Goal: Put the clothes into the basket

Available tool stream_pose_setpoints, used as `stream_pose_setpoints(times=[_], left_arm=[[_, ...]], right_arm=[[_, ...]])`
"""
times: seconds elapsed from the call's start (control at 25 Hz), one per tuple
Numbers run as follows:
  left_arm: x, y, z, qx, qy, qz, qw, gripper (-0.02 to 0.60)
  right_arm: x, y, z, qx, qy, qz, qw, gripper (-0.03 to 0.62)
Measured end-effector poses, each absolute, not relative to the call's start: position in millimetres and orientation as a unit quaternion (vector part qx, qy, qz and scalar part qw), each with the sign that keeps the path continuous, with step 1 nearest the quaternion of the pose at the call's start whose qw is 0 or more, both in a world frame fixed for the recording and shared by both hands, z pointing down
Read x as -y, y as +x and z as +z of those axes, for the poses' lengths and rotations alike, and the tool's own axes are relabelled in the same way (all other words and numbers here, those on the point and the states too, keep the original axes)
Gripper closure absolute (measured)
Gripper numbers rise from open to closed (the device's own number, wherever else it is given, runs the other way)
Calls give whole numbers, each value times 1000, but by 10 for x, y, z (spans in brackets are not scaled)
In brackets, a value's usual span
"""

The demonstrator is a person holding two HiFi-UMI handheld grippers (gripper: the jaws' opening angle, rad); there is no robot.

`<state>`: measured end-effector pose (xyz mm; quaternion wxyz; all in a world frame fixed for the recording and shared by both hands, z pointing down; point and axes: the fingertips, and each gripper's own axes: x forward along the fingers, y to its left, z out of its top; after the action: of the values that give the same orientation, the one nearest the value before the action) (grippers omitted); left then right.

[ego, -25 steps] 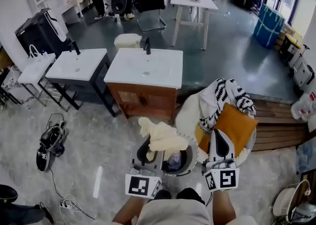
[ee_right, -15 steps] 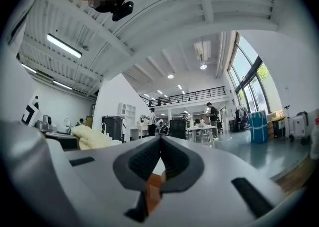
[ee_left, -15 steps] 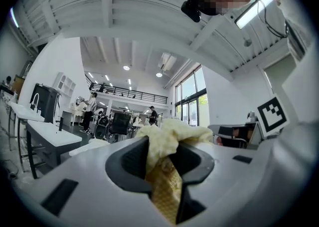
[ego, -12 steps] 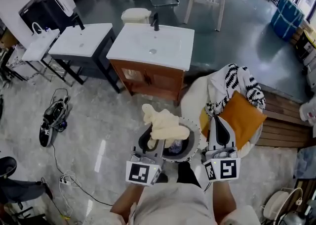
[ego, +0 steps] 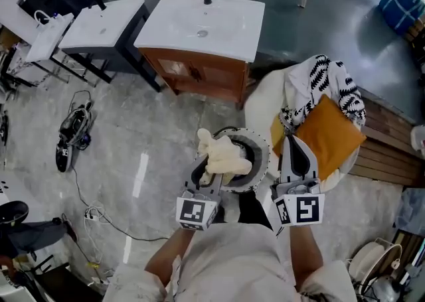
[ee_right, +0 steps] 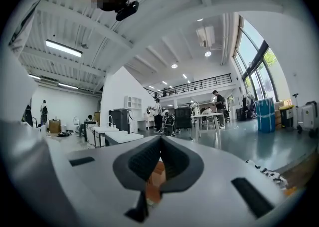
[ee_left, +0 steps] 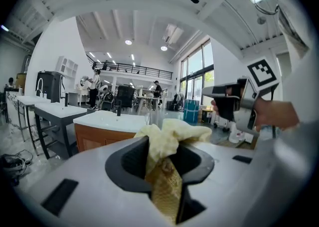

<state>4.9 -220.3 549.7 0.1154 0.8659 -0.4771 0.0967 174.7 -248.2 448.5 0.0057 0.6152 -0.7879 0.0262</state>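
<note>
Floor, far left: a dark pair of shoes [ego: 70,145] and a cable lie on the grey tiles.
Washbasin cabinet [ego: 202,25]: white top on a wooden body, beyond the basket.
Left tongs [ego: 204,176]: clamped on the cream cloth, which fills the gap between the jaws and bulges out past the tips.
Cream cloth [ego: 224,156]: bunched at the tips of the left tongs, over the left part of the basket's mouth.
Basket [ego: 264,151]: round, with a white perforated rim, on the floor between the two tongs.
Right tongs [ego: 296,145]: jaws together at the tips; orange shows through the gap behind them, and a grip cannot be told.
Orange cloth [ego: 332,136]: lies on a white seat [ego: 262,105], just right of the basket.
Patterned cloth [ego: 322,81]: black and white, draped above the orange one.
</note>
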Motion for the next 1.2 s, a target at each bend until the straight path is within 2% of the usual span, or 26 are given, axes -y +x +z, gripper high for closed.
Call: stream_pose_setpoints(times=[0.24,0.48,0.76,1.2], left_arm=[[2177,137,6287,468,851,176,159,462],[2170,116,7208,471,799,242,283,462],[2077,-40,8084,466,750,324,339,462],[1975,-384,8757,508,639,349,460,460]], right_arm=[[2536,1873,4738,787,615,50,28,606],[2601,1833,4893,795,602,59,44,606],[2620,1737,4975,802,592,62,54,606],[2622,1731,5058,798,595,68,70,606]])
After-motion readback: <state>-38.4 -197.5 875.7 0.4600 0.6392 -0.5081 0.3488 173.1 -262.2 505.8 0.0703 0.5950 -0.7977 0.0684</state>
